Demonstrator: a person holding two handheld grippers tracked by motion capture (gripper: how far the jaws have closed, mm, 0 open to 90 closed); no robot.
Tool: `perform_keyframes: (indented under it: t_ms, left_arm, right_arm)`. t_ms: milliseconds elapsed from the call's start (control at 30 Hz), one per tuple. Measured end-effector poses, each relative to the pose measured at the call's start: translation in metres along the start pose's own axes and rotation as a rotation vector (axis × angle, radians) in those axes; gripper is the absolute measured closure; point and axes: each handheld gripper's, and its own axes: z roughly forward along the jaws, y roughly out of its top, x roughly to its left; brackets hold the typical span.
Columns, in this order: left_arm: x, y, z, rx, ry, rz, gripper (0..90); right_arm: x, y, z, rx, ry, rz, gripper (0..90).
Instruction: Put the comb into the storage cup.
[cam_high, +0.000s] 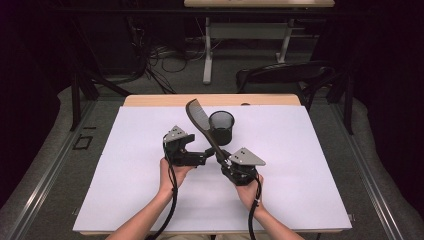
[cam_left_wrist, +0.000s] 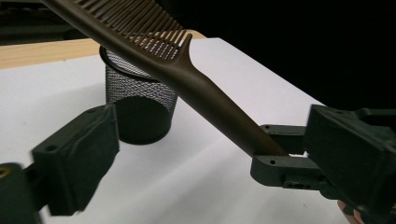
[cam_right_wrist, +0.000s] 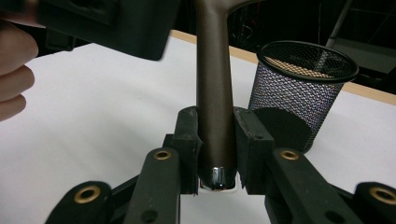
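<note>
2 grippers meet over the white table sheet, just in front of the black wire-mesh cup. The right gripper is clamped tight on the handle end of the long brown plastic comb, holding it slanted up with its teeth above the cup, probably so it can be dropped in handle first. The left gripper stands wide open just beside the handle, gripping nothing, apparently letting go.

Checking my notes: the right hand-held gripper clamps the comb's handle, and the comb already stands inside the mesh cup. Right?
Not quite. The right hand-held gripper does clamp the comb by its handle, but the high view shows the comb held in the air beside the mesh cup, not inside it.
</note>
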Motion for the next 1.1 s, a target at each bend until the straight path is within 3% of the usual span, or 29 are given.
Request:
perform_keyframes:
  t_ms: [467,833,1100]
  left_arm:
    - [0.010,-0.005,0.002,-0.031,-0.098,-0.142,33.6]
    - [0.016,-0.009,0.003,-0.045,-0.090,-0.185,54.2]
    - [0.019,-0.011,0.004,-0.061,-0.102,-0.217,59.1]
  right_arm:
    - [0.010,-0.005,0.002,-0.017,0.002,-0.026,72.5]
    - [0.011,-0.008,0.004,-0.017,0.015,-0.041,72.4]
    - [0.011,-0.009,0.006,-0.013,0.019,-0.054,72.4]
